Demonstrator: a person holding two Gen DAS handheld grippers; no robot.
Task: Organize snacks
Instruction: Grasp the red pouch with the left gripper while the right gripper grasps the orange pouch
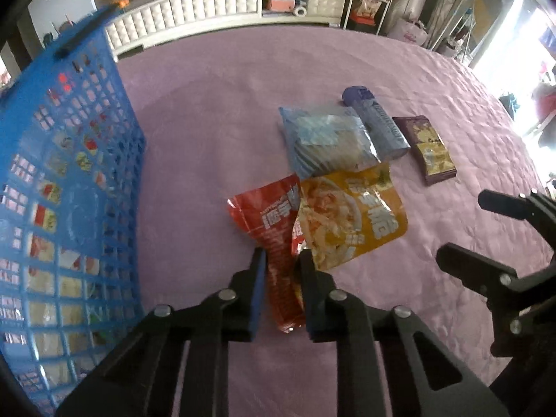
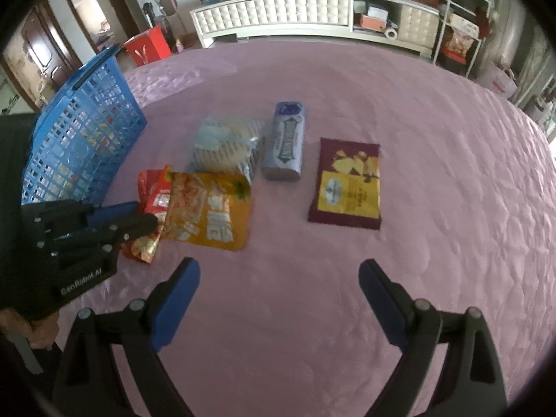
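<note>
On the purple bedspread (image 2: 417, 139), a red snack packet (image 1: 274, 229) lies partly under a yellow packet (image 1: 351, 222). My left gripper (image 1: 282, 266) is shut on the near end of the red packet (image 2: 153, 191), which crumples between its pads; in the right wrist view this gripper (image 2: 146, 213) comes in from the left. Beyond lie a pale blue clear bag (image 2: 226, 146), a blue-purple biscuit roll (image 2: 286, 142) and a maroon packet (image 2: 347, 180). My right gripper (image 2: 278, 278) hangs open over bare bedspread, holding nothing.
A blue mesh basket (image 1: 69, 173) stands at the left, close to the left gripper, with several packets showing through its wall. A white tufted cabinet (image 2: 278, 14) and a metal shelf rack (image 2: 462, 27) stand past the bed's far edge. A red box (image 2: 147, 47) sits on the floor.
</note>
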